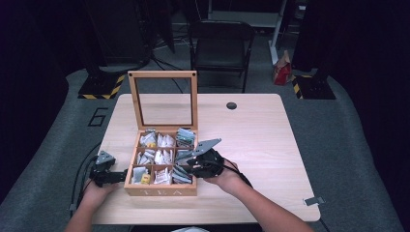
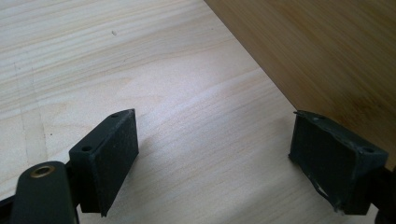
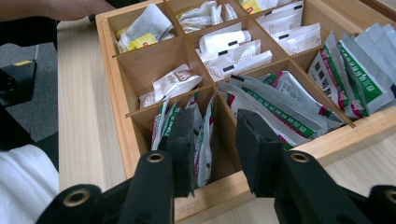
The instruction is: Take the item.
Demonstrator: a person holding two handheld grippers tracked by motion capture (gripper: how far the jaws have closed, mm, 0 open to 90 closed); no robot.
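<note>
A wooden tea box (image 1: 162,191), lid raised, sits near the table's (image 1: 261,140) six o'clock edge, its nine compartments stocked with sachets. The right gripper (image 3: 215,140), jaws partly open, dips into the near right corner compartment, straddling green-striped tea packets (image 3: 204,135) without yet clamping any. At the box's nine o'clock, the left gripper (image 2: 215,154) rests wide open and empty against the side wall. Closing squarely on one sachet's top edge looks the cleanest pick.

overhead forward-down, gripper views close, tea box (image 1: 162,189) shared
</note>
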